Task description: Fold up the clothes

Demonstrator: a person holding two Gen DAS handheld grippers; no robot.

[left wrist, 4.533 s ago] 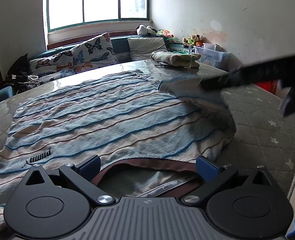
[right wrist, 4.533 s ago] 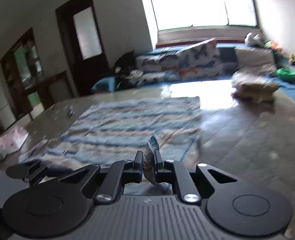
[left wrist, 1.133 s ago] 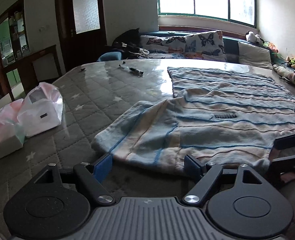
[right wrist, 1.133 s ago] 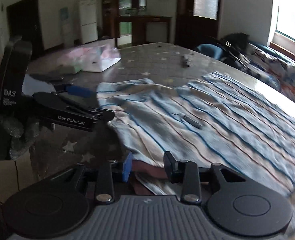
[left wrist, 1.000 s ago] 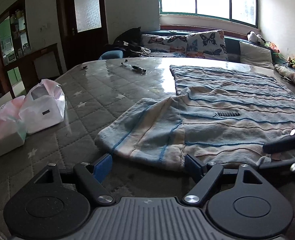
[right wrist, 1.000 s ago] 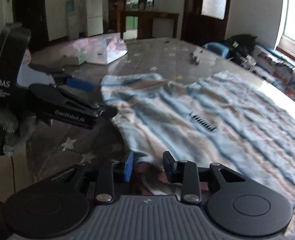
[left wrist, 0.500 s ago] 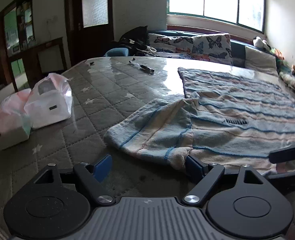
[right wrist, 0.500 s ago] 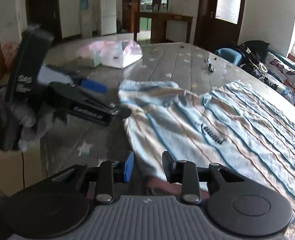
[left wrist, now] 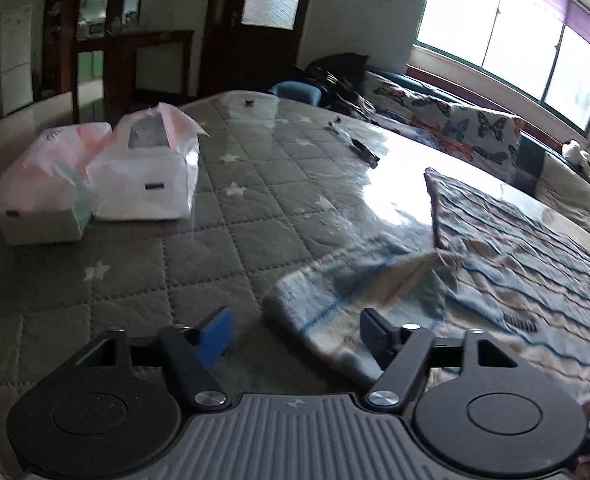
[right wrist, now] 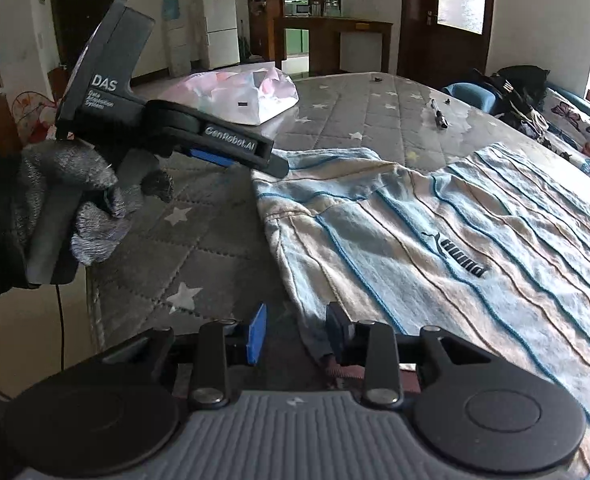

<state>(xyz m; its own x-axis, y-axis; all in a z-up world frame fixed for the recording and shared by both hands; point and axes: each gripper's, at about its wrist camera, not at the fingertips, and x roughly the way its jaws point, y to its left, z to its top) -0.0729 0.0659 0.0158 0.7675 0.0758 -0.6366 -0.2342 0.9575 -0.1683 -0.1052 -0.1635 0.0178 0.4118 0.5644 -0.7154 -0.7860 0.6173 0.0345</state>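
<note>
A light blue striped shirt (right wrist: 455,240) with a dark logo lies spread on the grey quilted table (right wrist: 215,240), its sleeve (left wrist: 355,292) lying flat toward the left. My left gripper (left wrist: 295,334) is open, its jaws straddling the sleeve end, just above the table. It also shows in the right wrist view (right wrist: 251,160), held in a gloved hand over the sleeve edge. My right gripper (right wrist: 295,332) is open and empty at the shirt's near edge, by the brown collar.
Two white tissue boxes in plastic bags (left wrist: 143,172) sit at the table's left. A pen (left wrist: 359,148) and small bits lie farther back. A butterfly-print sofa (left wrist: 475,128) runs under the window. A door and cabinets stand behind.
Both grippers have shifted left along the shirt's near edge. The left gripper now straddles the sleeve end. The right gripper's jaws have opened slightly wider.
</note>
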